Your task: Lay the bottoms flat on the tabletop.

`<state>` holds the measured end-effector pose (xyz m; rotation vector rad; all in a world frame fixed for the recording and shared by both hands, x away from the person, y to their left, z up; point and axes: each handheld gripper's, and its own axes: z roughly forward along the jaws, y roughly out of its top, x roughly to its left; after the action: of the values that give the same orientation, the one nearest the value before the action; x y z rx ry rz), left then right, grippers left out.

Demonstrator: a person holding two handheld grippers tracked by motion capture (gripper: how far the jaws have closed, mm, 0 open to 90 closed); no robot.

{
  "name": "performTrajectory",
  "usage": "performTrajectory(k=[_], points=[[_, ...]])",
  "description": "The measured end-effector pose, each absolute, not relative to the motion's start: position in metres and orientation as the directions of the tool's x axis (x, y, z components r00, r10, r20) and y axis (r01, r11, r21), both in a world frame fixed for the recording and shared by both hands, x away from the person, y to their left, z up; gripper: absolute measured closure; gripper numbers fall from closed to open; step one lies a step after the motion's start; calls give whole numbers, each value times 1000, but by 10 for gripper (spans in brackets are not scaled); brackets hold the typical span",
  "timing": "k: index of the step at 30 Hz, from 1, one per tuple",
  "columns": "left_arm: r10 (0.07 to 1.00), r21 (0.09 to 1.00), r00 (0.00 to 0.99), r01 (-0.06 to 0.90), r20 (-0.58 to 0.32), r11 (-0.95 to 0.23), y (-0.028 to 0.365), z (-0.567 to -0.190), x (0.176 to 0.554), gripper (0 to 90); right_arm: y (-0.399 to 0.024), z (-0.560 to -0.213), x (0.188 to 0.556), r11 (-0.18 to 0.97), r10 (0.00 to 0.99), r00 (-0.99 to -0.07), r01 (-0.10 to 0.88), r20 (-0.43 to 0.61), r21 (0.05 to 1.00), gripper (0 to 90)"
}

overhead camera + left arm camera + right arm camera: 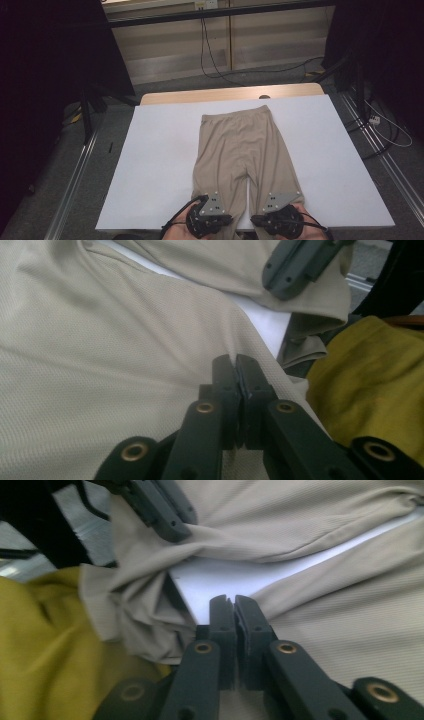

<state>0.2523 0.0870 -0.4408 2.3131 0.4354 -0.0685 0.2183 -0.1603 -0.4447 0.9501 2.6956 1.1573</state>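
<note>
Beige trousers point(240, 150) lie flat on the white tabletop point(160, 150), waistband at the far end and both legs running toward me. My left gripper point(207, 210) sits on the near end of the left leg. In the left gripper view its jaws point(234, 360) are pressed together on the beige cloth point(100, 365). My right gripper point(280, 206) sits on the near end of the right leg. Its jaws point(232, 601) are also together, at the inner edge of that leg's cloth point(350, 610). The left leg's hem point(135, 615) is bunched and hangs over the table's near edge.
Wide bare white surface lies either side of the trousers. The person's yellow garment point(370, 380) is close behind the table's near edge. Cables point(210, 55) and metal floor rails point(75, 175) lie beyond and beside the table, with dark stands at the left and right.
</note>
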Motion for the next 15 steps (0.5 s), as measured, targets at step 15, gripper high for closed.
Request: performTrajectory(k=[15], points=[[587,713,802,477,-114,-514,152,-425,300,625,-256,-427,258,303,821,-558,608,123,734,660]])
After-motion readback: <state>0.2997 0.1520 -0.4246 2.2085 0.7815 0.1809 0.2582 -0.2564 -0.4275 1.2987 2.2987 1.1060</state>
